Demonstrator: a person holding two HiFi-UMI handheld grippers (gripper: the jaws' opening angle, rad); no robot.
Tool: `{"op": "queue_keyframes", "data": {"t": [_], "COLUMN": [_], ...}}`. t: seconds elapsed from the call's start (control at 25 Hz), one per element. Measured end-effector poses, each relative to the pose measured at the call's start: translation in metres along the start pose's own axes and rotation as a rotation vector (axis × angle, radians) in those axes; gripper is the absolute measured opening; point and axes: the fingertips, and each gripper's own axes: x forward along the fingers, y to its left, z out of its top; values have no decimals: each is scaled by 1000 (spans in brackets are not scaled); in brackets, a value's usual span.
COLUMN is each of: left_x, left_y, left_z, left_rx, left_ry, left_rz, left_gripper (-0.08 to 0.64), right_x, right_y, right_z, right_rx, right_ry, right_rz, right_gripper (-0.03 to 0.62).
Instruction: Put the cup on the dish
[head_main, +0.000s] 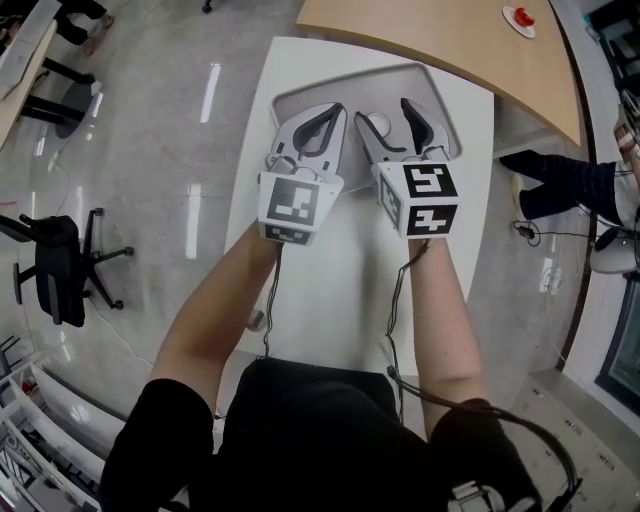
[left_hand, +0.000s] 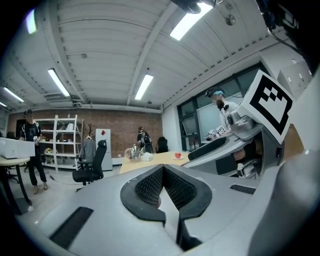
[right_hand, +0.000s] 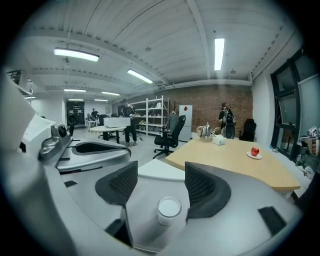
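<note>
**Head view.** Both grippers are held side by side over the far end of a white table, above a grey tray. The left gripper has its jaws drawn together, with nothing between them. The right gripper has its jaws spread. A white cup stands upright on the tray in the gap between them, nearer the jaw on the left gripper's side. Whether either jaw touches it cannot be told from here. The cup lies just beside the left gripper, off its right flank and outside its jaws.

**Left gripper view.** The left gripper is closed, its two ribbed pads meeting at the tips, and it grips nothing. The cup does not show here. The right gripper's body and marker cube fill the space to its right.

**Right gripper view.** The right gripper is open, with a wide gap between its pads. The cup stands in that gap on the grey tray. It sits back from the fingertips toward the gripper's body and slightly closer to the right-hand jaw, clear of both pads. Its rim is level and its inside looks white. The left gripper's closed jaws lie off to the left.
</note>
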Motion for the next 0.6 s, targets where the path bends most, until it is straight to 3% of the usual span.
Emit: {"op": "queue_keyframes", "data": {"t": [0.24, 0.44, 0.6], "left_x": [-46, -81, -113], "left_y": [-8, -31, -51], "left_z": [49, 87, 117], "left_rx": [8, -51, -55], "left_ry": [-38, -63, -87], "left_rz": [-8, -24, -30], "left_gripper": [-3, -3, -3], "right_x": [-57, -111, -158], "right_y": [30, 40, 47], "right_z": [44, 76, 95], "right_rx": [-1, -11, -10], "right_ry": [-63, -126, -180], "right_rz": [-13, -33, -58], "right_gripper": [246, 245, 245]}}
